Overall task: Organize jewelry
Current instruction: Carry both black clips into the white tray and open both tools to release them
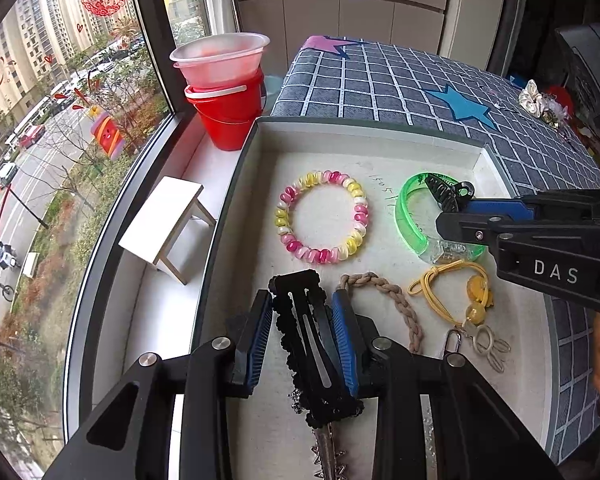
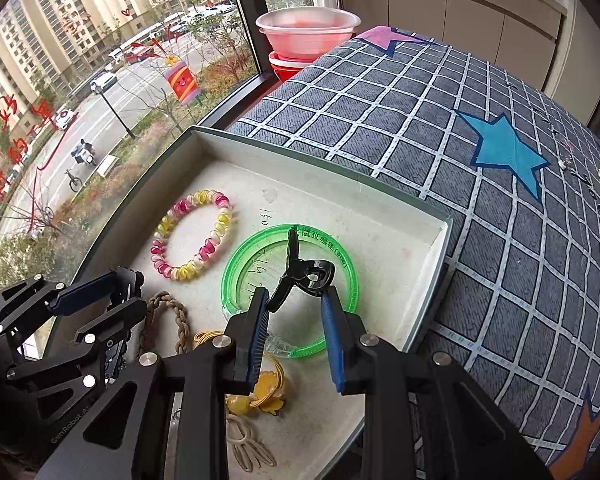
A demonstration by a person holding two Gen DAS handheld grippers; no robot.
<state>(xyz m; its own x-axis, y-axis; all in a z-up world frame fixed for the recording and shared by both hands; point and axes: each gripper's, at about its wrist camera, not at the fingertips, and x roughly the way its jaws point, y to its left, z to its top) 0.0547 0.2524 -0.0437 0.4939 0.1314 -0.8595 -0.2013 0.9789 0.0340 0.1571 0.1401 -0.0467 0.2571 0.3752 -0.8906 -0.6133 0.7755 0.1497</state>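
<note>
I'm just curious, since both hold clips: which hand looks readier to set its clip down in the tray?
Probably the left gripper: its long clip hangs over bare tray floor. The right gripper holds its small clip over the green bangle, so it might land on that.

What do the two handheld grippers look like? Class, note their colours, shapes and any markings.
Both are black frames of angular linked bars joined by round silver pins. The left gripper and right gripper each carry two flat fingers faced with ribbed blue pads. White letters "DAS" mark the side of the right one, and small grey lettering runs along the left one's body. No cables or sleeves show.
</note>
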